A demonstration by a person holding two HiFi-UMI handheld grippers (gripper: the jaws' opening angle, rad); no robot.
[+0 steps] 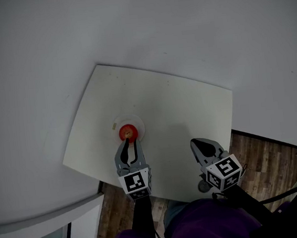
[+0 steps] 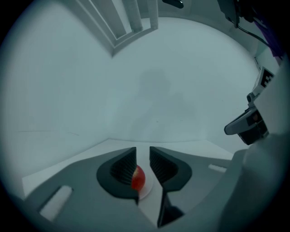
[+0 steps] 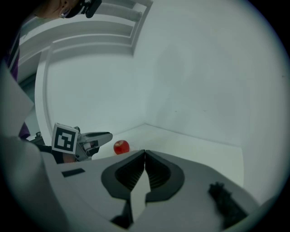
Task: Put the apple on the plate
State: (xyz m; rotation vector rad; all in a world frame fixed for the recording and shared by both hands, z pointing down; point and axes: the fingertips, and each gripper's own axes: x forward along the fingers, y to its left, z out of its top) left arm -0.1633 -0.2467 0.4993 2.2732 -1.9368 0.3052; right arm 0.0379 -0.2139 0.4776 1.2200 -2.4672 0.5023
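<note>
The left tool (image 1: 127,144) hovers with its jaws narrowly parted, gripping nothing. The apple (image 1: 128,132) rests on the plate (image 1: 140,124), just ahead of that tool's tips. Farther right, the right tool (image 1: 197,144) is clenched empty over the tabletop (image 1: 183,101), well apart from the apple.

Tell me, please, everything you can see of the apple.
The apple is small, round and glossy red, with a paler dimple on top, so it seems upright. It sits on a small white plate on the white table, touching only the plate. The left gripper is just short of it, jaws narrowly apart, not gripping it.
</note>
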